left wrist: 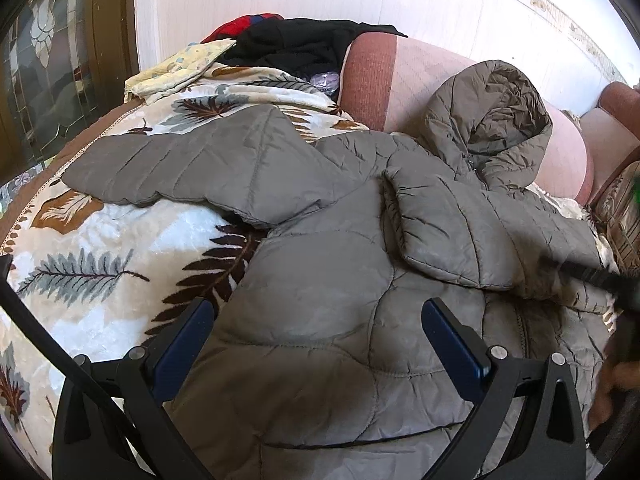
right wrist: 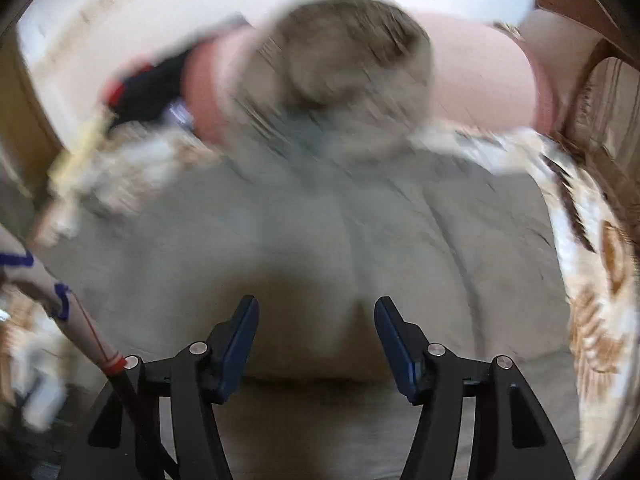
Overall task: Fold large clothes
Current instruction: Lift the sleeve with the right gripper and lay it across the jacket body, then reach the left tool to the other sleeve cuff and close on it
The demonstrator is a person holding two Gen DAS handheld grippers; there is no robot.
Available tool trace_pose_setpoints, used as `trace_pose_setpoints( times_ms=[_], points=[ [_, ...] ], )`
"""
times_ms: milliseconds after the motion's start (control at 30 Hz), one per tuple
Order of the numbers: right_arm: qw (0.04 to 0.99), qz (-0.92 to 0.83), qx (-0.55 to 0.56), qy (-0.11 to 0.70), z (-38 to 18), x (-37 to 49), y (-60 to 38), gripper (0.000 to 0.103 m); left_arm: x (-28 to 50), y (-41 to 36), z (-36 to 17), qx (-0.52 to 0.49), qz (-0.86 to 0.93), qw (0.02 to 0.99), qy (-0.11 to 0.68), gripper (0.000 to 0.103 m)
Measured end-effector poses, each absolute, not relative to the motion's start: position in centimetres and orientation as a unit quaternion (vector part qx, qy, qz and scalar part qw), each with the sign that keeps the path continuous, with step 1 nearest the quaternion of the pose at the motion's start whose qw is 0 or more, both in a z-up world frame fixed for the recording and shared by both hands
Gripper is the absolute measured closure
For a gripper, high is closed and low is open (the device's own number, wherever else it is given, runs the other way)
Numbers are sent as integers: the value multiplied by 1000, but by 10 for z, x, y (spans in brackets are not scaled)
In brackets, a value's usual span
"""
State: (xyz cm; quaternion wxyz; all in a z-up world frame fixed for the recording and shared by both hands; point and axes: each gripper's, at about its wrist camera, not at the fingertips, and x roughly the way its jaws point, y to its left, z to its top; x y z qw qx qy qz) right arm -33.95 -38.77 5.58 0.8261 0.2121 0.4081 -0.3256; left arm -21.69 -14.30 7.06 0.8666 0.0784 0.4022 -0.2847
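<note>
A grey quilted hooded jacket [left wrist: 320, 280] lies spread on a leaf-patterned blanket [left wrist: 100, 248]. One sleeve [left wrist: 180, 172] stretches out to the left. The other sleeve [left wrist: 440, 224] is folded across the chest, and the hood [left wrist: 492, 120] leans on the pink backrest. My left gripper [left wrist: 320, 316] hovers open over the jacket's lower body, nothing pressed between its pads. The right wrist view is motion-blurred: my right gripper [right wrist: 316, 304] stands open just above the jacket [right wrist: 320, 232], with no cloth pinched. It also shows as a dark blur, the right gripper [left wrist: 624, 284], at the left wrist view's right edge.
A pile of black and red clothes [left wrist: 296, 44] and a pale yellow cloth [left wrist: 180, 68] lie at the far end. The pink sofa back [left wrist: 372, 80] runs behind. A glass-paned door [left wrist: 40, 80] stands at left and a patterned cushion [left wrist: 624, 208] at right.
</note>
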Motion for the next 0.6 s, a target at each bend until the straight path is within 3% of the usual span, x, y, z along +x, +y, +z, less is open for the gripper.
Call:
trace_pose_setpoints(
  times_ms=[67, 233, 333, 600],
  points=[
    [806, -303, 230, 453, 27, -339, -395, 38, -214, -145, 69, 86, -282, 867, 401, 0],
    [847, -266, 228, 399, 56, -362, -363, 37, -191, -138, 73, 84, -269, 874, 396, 0],
    [870, -224, 213, 385, 66, -383, -333, 26, -159, -121, 78, 74, -240, 885, 393, 0],
    [887, -175, 179, 388, 27, -440, -304, 25, -41, -41, 72, 9, -121, 903, 412, 0]
  ],
)
